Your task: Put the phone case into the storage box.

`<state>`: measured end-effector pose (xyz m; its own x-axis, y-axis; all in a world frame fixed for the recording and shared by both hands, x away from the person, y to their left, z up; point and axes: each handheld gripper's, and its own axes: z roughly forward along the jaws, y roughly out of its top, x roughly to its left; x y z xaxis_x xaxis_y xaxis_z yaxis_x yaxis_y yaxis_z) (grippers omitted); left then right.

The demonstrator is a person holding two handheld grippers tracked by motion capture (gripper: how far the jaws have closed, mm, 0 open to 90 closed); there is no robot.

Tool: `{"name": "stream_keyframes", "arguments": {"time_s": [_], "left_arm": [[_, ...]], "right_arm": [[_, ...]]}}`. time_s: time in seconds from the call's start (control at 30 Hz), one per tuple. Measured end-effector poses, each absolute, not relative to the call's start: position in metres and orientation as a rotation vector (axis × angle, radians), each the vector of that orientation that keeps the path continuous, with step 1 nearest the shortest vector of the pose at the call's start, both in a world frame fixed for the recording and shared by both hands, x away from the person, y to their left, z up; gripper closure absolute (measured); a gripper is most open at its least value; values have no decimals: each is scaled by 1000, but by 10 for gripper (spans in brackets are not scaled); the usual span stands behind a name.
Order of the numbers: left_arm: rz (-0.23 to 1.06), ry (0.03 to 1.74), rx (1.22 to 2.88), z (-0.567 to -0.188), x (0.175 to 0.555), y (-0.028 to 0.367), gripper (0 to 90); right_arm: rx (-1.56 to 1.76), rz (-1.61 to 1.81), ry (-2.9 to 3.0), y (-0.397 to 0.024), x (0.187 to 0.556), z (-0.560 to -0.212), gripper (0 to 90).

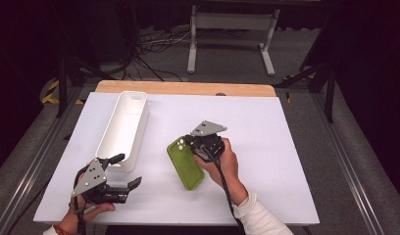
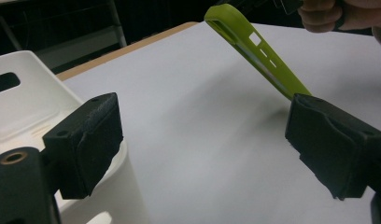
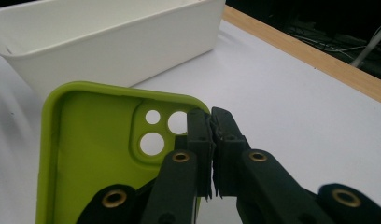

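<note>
One lime-green soft silicone phone case [image 1: 186, 164], lifted tilted over the white desk [image 1: 266, 147] beside the long white plastic bin [image 1: 123, 128]. Right gripper [image 3: 211, 122] clamps its camera-end rim. Light, floppy, likely grippy; the rim is the best hold. Left gripper [image 1: 123, 171] gapes empty.

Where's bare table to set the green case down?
Widest free patch: the white table right of the green phone case, out to its right edge. Another strip runs along the far wooden edge, right of the white bin. Crowded: near-left, where the open left claw sits beside the bin. The right claw is shut on the case's rim.
</note>
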<state>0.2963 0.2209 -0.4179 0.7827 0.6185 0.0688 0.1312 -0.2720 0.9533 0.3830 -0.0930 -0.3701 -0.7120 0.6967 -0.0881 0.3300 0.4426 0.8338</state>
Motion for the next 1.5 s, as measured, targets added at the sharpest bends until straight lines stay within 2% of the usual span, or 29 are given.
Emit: {"name": "stream_keyframes", "arguments": {"time_s": [0.5, 0.83, 1.07, 1.23, 1.5], "left_arm": [[459, 530, 1798, -404, 305, 175, 156], [397, 577, 1796, -400, 320, 141, 221], [382, 604, 1789, -397, 330, 126, 347], [404, 610, 1757, -392, 335, 125, 505], [447, 636, 1741, -389, 339, 126, 525]], "right_arm": [[812, 1246, 2179, -98, 365, -368, 875], [792, 1260, 2119, -101, 358, -369, 874], [765, 1269, 2070, -100, 352, -367, 874], [749, 1274, 2010, -101, 346, -364, 872], [745, 1283, 1965, -106, 340, -362, 865]]}}
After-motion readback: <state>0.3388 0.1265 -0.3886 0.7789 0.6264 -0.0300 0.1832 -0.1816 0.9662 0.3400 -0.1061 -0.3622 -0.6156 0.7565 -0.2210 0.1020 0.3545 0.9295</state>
